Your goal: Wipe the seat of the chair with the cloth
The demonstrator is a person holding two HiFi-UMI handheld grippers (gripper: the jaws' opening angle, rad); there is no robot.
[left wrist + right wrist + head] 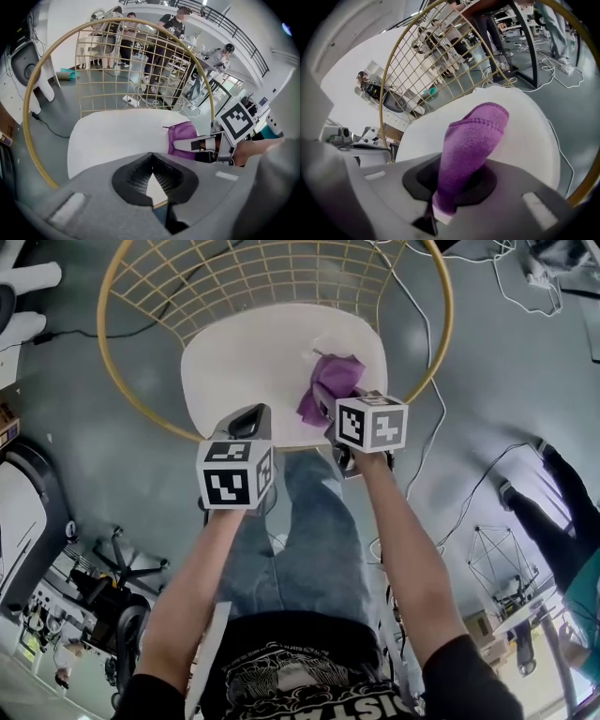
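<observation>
The chair has a round white seat (244, 352) (117, 136) (525, 140) inside a gold wire back (281, 277). A purple cloth (328, 385) (180, 136) (473, 136) rests on the seat's right front part. My right gripper (342, 413) (450, 187) (199, 144) is shut on the cloth's near end, and the rest of the cloth sticks out ahead of the jaws. Over the seat's front edge, left of the cloth, my left gripper (251, 416) (152, 159) is held with its fingertips together and nothing between them.
The person's legs in jeans (300, 540) stand right in front of the chair. Cables (422, 324) trail over the grey floor to the right. Another person's legs (553, 512) are at far right. Several people (168, 28) and desks stand beyond the chair back.
</observation>
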